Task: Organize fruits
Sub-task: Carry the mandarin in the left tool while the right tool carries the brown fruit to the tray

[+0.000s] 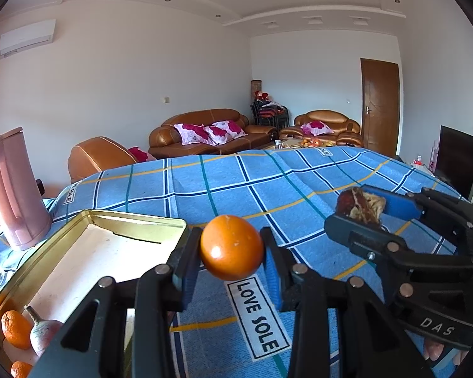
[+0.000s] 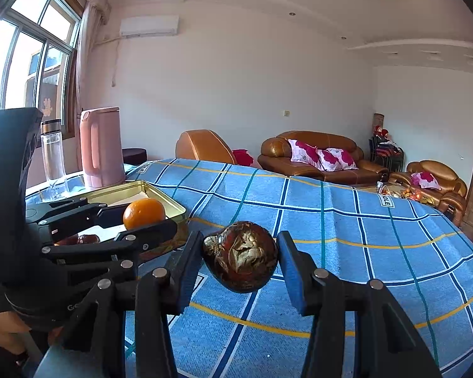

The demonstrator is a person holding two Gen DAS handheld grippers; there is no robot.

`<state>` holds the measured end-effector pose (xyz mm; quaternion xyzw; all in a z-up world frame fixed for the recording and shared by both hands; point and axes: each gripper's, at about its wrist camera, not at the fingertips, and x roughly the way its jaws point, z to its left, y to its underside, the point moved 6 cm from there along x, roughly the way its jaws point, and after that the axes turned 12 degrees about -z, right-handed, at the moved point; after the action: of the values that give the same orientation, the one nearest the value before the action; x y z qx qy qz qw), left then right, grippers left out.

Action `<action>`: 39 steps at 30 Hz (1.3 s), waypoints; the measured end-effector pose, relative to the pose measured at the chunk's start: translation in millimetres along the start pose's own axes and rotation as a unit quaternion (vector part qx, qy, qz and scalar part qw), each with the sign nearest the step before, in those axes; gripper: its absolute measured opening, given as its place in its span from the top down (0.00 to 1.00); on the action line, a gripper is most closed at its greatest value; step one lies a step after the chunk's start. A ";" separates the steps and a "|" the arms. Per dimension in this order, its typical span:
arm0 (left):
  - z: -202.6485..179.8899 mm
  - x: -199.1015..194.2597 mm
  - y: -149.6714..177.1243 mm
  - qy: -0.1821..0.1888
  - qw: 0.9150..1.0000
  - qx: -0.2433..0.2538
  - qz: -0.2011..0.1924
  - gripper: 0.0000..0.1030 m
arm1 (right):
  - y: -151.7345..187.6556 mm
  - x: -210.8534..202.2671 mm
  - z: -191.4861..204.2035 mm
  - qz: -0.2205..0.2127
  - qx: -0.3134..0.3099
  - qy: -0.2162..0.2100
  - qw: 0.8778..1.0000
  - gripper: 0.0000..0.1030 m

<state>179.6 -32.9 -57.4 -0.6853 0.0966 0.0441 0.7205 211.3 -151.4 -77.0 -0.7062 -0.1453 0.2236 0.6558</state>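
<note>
My left gripper (image 1: 231,249) is shut on a small orange (image 1: 231,248), held just right of a gold tin tray (image 1: 135,220) on the blue checked cloth. The right wrist view shows the same orange (image 2: 144,213) above the tray (image 2: 170,204), in the left gripper (image 2: 138,217). My right gripper (image 2: 240,260) is shut on a dark brown, dried-looking fruit (image 2: 240,260), held above the cloth. In the left wrist view that fruit (image 1: 359,205) and the right gripper (image 1: 362,208) sit to the right. Two oranges (image 1: 15,329) and a pale bulb-shaped fruit (image 1: 42,330) lie at the tray's near end.
A pink kettle (image 2: 100,146) and a clear bottle (image 2: 53,154) stand behind the tray near the window. The blue checked cloth (image 1: 268,186) covers the table. Brown sofas (image 1: 211,132) and a door (image 1: 380,107) are far behind.
</note>
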 end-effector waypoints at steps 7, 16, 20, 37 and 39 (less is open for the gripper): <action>9.2 -13.5 0.8 -0.006 1.000 -0.002 -0.006 0.63 | -0.1 0.3 16.1 0.001 0.000 -0.016 1.000 0.52; 28.2 -27.2 3.0 -0.016 1.000 -0.013 -0.011 0.63 | -0.2 0.9 36.3 0.003 -0.011 -0.032 0.999 0.52; 35.6 -31.3 3.6 -0.021 1.000 -0.017 -0.013 0.63 | -0.7 2.8 44.5 0.005 -0.015 -0.037 0.999 0.52; 64.9 -49.0 7.4 -0.042 0.998 -0.030 -0.020 0.63 | -0.3 8.3 79.9 0.009 -0.033 -0.063 0.997 0.52; 68.8 -51.1 7.7 -0.045 0.998 -0.032 -0.021 0.63 | -0.5 9.6 83.6 0.010 -0.035 -0.066 0.997 0.52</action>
<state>133.6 39.6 -51.8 -0.7074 0.0481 0.0630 0.7023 177.2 -74.6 -81.1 -0.7136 -0.1893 0.2710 0.6177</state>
